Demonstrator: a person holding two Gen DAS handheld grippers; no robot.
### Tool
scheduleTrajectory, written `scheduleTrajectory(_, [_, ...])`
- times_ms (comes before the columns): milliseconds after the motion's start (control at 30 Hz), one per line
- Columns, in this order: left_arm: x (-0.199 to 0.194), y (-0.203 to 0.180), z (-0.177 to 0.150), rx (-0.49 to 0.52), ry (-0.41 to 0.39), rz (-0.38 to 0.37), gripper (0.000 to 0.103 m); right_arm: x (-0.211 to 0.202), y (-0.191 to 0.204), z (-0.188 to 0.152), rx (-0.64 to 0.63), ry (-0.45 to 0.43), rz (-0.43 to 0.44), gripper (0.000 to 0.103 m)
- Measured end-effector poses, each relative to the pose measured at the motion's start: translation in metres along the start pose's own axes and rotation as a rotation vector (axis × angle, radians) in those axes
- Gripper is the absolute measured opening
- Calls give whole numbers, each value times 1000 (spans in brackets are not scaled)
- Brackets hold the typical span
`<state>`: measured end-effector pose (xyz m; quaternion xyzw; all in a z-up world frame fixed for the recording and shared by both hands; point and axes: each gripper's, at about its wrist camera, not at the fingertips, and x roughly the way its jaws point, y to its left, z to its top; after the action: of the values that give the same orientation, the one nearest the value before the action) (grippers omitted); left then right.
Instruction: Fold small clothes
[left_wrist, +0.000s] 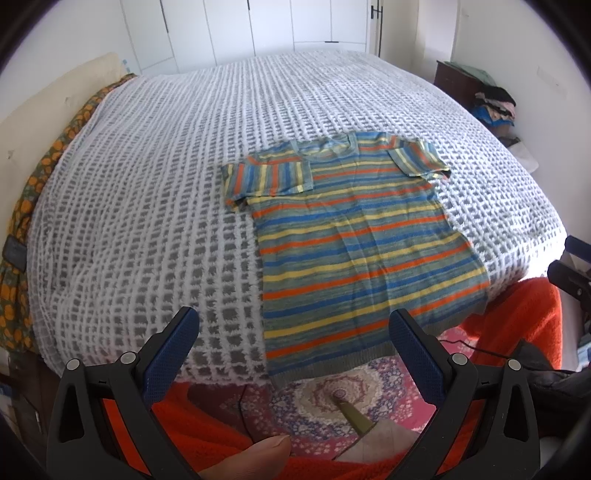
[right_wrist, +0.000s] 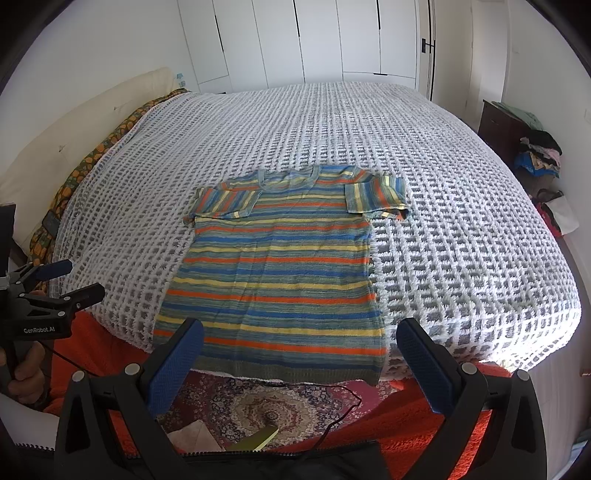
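A striped shirt (right_wrist: 273, 266) lies flat on the bed (right_wrist: 443, 221), both sleeves apparently folded inward. Left gripper (left_wrist: 293, 332) and right gripper (right_wrist: 299, 341) hover, jaws spread, empty.

Striped shirt (left_wrist: 354, 236) lies flat on bed (left_wrist: 147, 184), left gripper (left_wrist: 293, 332) agape

A white and grey waffle-knit blanket (right_wrist: 424, 206) covers the bed. Along its left edge lies an orange-patterned cloth (right_wrist: 92, 158). White wardrobe doors (right_wrist: 332, 37) stand behind. A patterned rug (right_wrist: 266, 402) lies below, and a clothes pile (right_wrist: 539, 155) sits at right.
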<state>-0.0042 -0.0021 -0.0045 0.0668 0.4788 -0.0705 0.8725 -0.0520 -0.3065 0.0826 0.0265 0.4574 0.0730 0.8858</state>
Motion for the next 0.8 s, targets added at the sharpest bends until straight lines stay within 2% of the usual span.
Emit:
scheduleTrajectory(200, [12, 7, -3, -38, 62, -32, 102, -3, 4, 3, -7, -18, -2, 103])
scheduleTrajectory(433, [14, 7, 1, -42, 62, 25, 102, -2, -2, 1, 14, -24, -14, 103])
scheduleTrajectory(633, [20, 11, 1, -49, 88, 47, 102, 5, -4, 1, 6, -4, -46, 103])
scheduleTrajectory(800, [24, 10, 1, -38, 98, 68, 102, 5, 0, 1, -4, -5, -40, 103])
